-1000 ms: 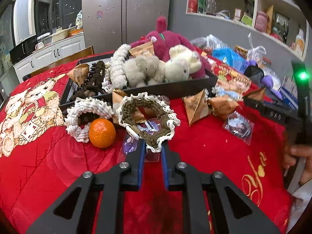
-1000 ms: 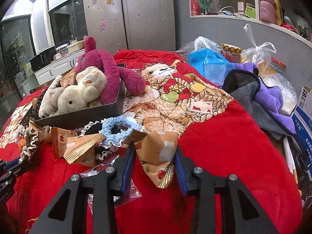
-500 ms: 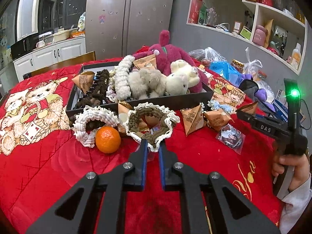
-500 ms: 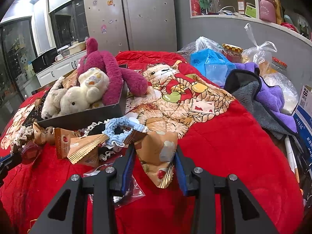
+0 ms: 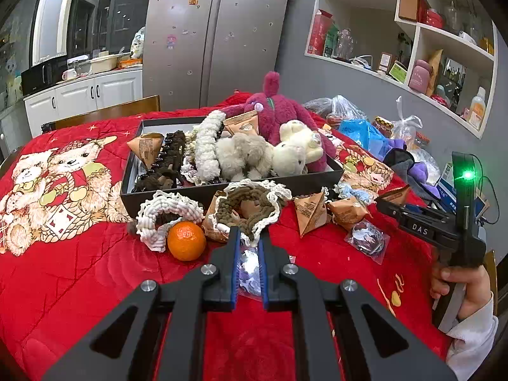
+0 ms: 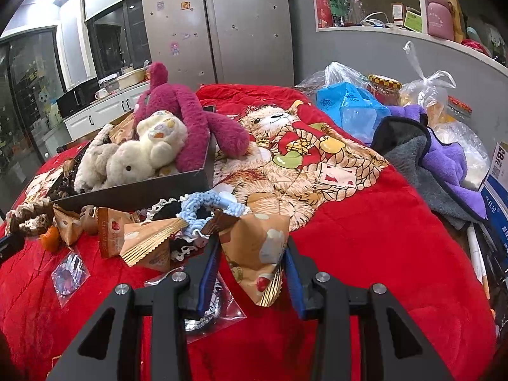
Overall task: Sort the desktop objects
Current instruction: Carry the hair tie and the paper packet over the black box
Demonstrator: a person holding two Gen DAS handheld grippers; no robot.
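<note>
Left gripper (image 5: 247, 238) clamped on brown crochet scrunchie (image 5: 250, 204) (near the orange (image 5: 186, 240)), right gripper (image 6: 250, 247) gripping triangular snack packet (image 6: 257, 244), black tray (image 5: 222, 190) beyond.

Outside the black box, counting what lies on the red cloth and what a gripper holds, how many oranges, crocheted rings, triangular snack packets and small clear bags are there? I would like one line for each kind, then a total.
oranges: 1
crocheted rings: 4
triangular snack packets: 4
small clear bags: 2
Total: 11
</note>
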